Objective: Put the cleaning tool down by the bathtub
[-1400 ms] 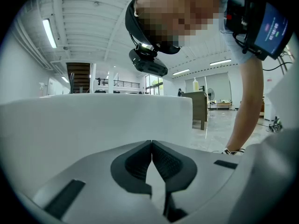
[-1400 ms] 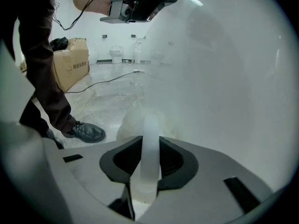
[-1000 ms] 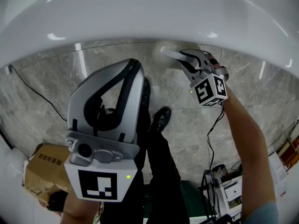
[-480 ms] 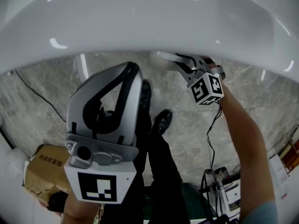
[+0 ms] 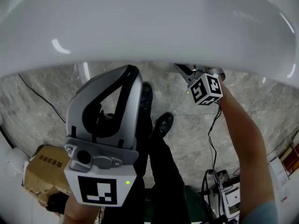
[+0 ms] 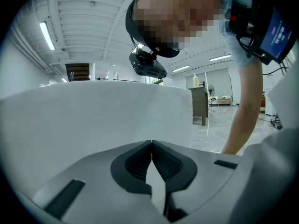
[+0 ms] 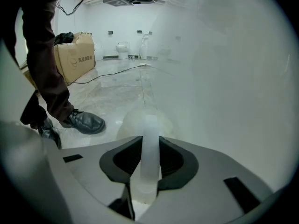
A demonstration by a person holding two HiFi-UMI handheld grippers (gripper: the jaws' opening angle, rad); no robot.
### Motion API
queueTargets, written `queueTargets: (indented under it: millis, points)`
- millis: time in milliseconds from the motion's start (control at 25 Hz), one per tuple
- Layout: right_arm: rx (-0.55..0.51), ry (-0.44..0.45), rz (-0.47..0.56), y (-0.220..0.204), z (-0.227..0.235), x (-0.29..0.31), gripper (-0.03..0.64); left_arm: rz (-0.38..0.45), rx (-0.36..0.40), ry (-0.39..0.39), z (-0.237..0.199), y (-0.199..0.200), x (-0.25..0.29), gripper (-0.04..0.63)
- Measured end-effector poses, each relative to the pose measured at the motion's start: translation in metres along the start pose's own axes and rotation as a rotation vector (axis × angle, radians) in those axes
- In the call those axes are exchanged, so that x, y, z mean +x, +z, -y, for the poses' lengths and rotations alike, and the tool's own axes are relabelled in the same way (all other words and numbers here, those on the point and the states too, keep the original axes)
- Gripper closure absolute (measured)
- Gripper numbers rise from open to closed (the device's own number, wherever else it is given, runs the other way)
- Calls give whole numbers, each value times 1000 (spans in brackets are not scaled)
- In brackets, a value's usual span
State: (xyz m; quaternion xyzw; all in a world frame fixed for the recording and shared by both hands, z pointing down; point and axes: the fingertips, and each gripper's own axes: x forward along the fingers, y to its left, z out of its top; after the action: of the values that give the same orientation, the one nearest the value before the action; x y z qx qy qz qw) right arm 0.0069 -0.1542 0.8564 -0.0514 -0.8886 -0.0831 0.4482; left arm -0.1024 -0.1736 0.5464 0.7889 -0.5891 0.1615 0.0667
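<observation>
Two tongs in view. The right tongs (image 7: pixel 150 149) are clenched on the white handle of the cleaning tool (image 7: pixel 149 125). The handle runs straight out between the pads. The tool's pale round head sits low at the foot of the bathtub (image 7: pixel 224 78) outer wall; it is blurred, so contact with the floor is not clear. The left tongs (image 6: pixel 152 146) are pressed together with nothing between them, raised and facing the tub's white side.

Only the bathtub's outside and rim show, not its inside. A cardboard box (image 5: pixel 41 171) stands on the floor behind the person; its contents are not visible.

The floor (image 5: pixel 42 101) is glossy grey veined marble tile. The person's black shoes (image 7: pixel 84 121) are near the tub. The room is bright with white walls and a strip light (image 6: pixel 46 35) on the ceiling.
</observation>
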Motion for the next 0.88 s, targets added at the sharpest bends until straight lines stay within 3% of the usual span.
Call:
queueTargets:
  millis: [560, 880]
  points:
    - [17, -22, -59, -27, 5, 12, 491, -10, 6, 10, 1, -6, 1, 578]
    - [63, -88, 3, 16, 14, -25, 500, 27, -2, 8, 5, 21, -7, 578]
